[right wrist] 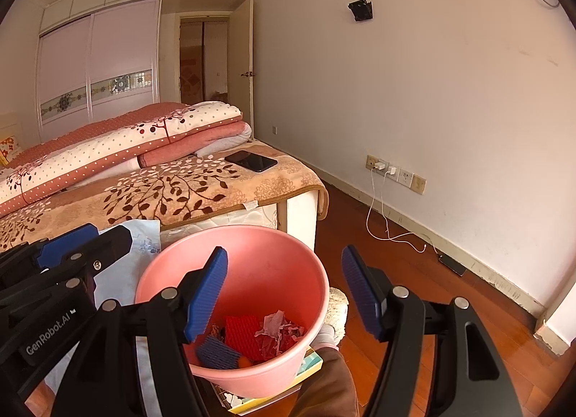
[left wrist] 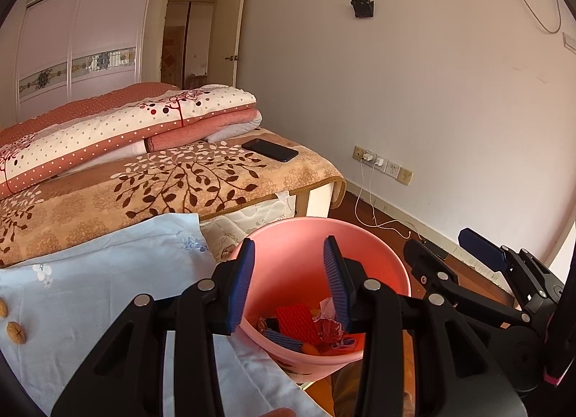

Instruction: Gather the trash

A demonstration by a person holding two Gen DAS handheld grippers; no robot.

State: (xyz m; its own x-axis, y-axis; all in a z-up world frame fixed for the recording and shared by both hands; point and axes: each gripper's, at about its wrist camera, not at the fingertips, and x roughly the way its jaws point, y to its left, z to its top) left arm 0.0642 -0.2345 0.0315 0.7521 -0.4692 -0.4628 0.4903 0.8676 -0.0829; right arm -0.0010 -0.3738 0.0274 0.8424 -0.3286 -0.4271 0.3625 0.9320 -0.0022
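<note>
White walls and a bed (left wrist: 223,179) with a leaf-print blanket fill the left wrist view. Just beside the bed's near corner stands the pink bucket (left wrist: 378,244), holding red, blue and crumpled paper trash (left wrist: 306,323). Above the bucket, the left gripper (left wrist: 289,283) is spread, pinching nothing.

From the right wrist, the right gripper (right wrist: 284,298) hangs spread and empty over the bucket's (right wrist: 252,255) right rim, trash (right wrist: 259,337) at the bottom.
</note>
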